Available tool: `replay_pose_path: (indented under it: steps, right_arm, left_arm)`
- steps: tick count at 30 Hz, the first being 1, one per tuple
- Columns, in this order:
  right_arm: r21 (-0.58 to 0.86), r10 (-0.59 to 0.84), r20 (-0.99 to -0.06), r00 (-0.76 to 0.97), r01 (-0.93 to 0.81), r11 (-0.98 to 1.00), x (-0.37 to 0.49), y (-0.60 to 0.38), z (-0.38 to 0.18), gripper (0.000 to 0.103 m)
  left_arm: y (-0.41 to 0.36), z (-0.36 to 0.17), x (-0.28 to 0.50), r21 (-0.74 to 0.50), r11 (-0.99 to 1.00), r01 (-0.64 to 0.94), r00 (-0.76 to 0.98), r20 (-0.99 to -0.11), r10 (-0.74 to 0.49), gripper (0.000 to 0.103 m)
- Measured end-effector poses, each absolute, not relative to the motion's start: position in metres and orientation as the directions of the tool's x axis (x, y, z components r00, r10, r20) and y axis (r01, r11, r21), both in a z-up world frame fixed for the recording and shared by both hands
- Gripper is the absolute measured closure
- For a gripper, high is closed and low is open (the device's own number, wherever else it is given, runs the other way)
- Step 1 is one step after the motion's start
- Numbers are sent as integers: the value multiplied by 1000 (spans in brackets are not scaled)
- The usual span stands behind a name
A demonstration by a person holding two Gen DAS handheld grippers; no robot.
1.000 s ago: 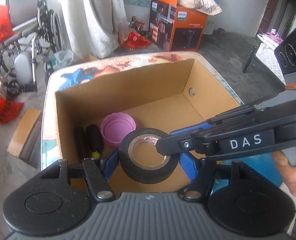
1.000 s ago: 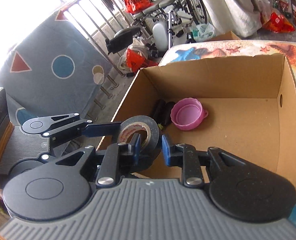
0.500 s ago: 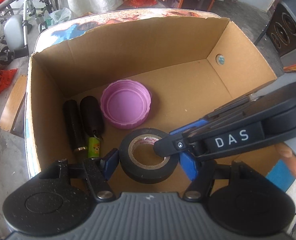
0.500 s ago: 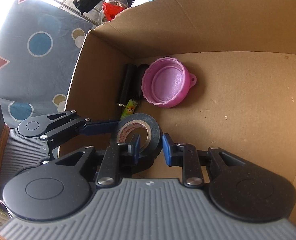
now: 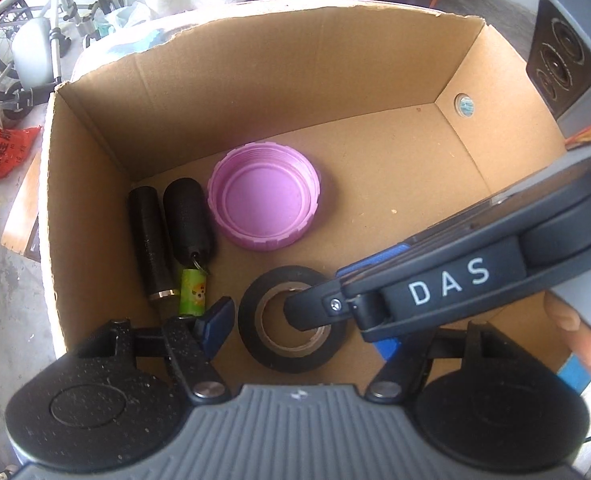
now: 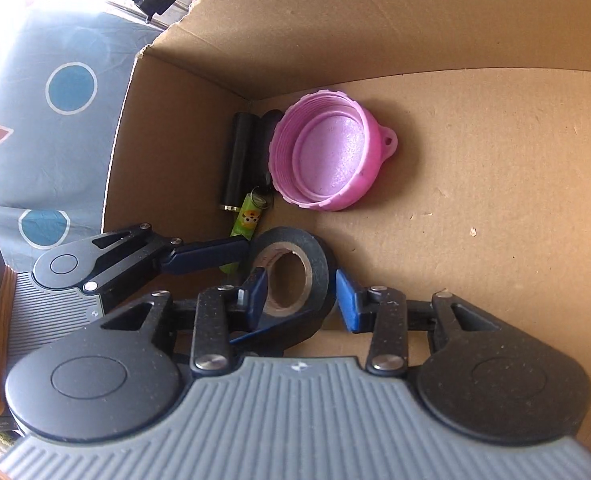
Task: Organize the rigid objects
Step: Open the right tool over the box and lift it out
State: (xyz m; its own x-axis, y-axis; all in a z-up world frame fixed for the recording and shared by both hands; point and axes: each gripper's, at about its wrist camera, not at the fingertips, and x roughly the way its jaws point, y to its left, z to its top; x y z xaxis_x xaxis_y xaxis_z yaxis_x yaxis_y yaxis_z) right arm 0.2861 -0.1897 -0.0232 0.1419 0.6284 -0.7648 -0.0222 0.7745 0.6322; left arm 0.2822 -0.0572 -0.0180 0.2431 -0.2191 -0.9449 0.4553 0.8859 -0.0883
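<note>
Both tools lowered into box (image 5: 95,128) | right tool (image 6: 301,296) just opened, straddling tape (image 6: 295,276) wall | left tool (image 5: 299,332) apparently clear, widening

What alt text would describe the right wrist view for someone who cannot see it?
A black tape roll lies low in a cardboard box, between the right gripper and left gripper's open blue fingers. Behind lie a pink lid and black cylinders.

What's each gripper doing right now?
Left gripper: open, jaws just widened; tape roll sits between the fingers, not pressed.
Right gripper: open, jaws just widened; fingers straddle the roll's wall, no grip.
</note>
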Motion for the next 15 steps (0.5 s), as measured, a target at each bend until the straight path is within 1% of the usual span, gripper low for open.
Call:
replay_pose_path:
  steps: [2, 5, 9, 13, 14, 15]
  right_arm:
    - [629, 624, -764, 162, -22, 777, 285, -191, -22, 59]
    - [651, 640, -741, 202, -19, 759, 281, -197, -16, 57]
    - [714, 684, -658, 315, -27, 700, 269, -218, 7, 56]
    - [751, 698, -564, 442, -78, 656, 233, -246, 46, 50]
    - [752, 695, -540, 475, -99, 652, 219, -254, 57, 47]
    - [747, 687, -523, 505, -117, 655, 206, -261, 67, 42]
  left_arm:
    - [-57, -16, 281, -91, 887, 452, 255, -940, -226, 29]
    - [-53, -7, 278, -106, 892, 440, 282, -927, -249, 28]
    - [-47, 12, 268, -132, 893, 429, 338, -894, -295, 27]
    - [-41, 41, 248, -125, 886, 447, 430, -838, -336, 23]
    - [-40, 49, 242, -118, 879, 462, 455, -819, -349, 23]
    - [-39, 60, 231, -102, 875, 473, 494, -792, -359, 21]
